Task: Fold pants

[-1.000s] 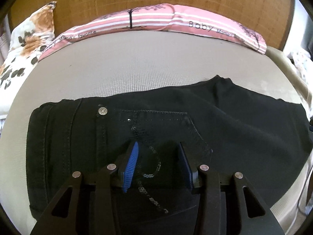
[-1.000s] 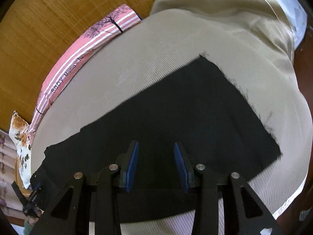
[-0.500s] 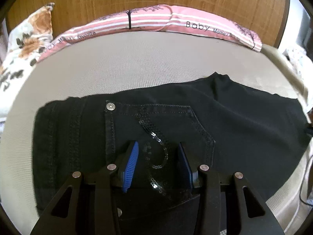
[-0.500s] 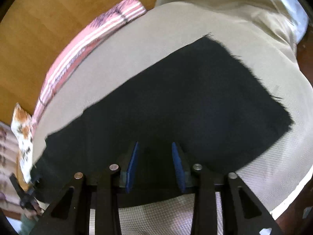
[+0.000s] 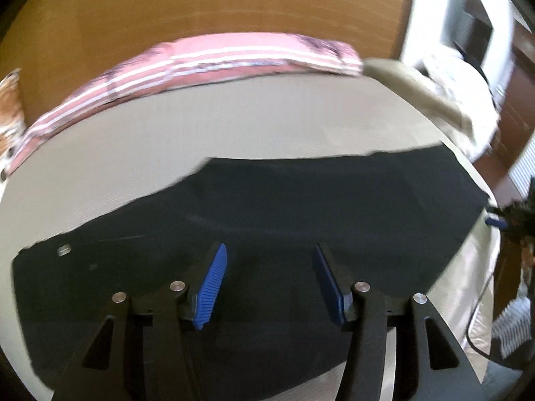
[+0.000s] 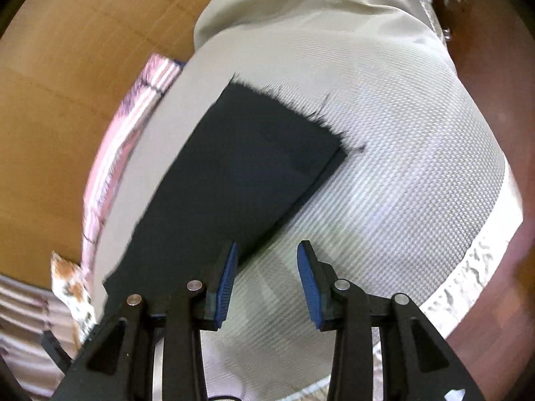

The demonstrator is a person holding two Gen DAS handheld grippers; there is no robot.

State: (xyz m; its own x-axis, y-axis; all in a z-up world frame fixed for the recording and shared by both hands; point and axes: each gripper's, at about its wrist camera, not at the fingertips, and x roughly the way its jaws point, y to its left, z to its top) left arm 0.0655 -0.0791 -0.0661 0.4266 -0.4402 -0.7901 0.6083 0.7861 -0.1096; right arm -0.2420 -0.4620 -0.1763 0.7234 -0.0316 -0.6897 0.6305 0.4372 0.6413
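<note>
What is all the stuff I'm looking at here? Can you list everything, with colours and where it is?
pants: one, black, spread flat on the bed, frayed hem at the far end in the right wrist view.
bed cover: one, beige, textured, under the pants.
striped pillow: one, pink and white, along the headboard.
floral pillow: one, white with orange, at the bed's left end.
headboard: one, brown wood, behind the pillows.
floor: reddish brown, beside the bed.
left gripper: black with blue pads, open, over the pants.
right gripper: black with blue pads, open, above the pants' near edge.
</note>
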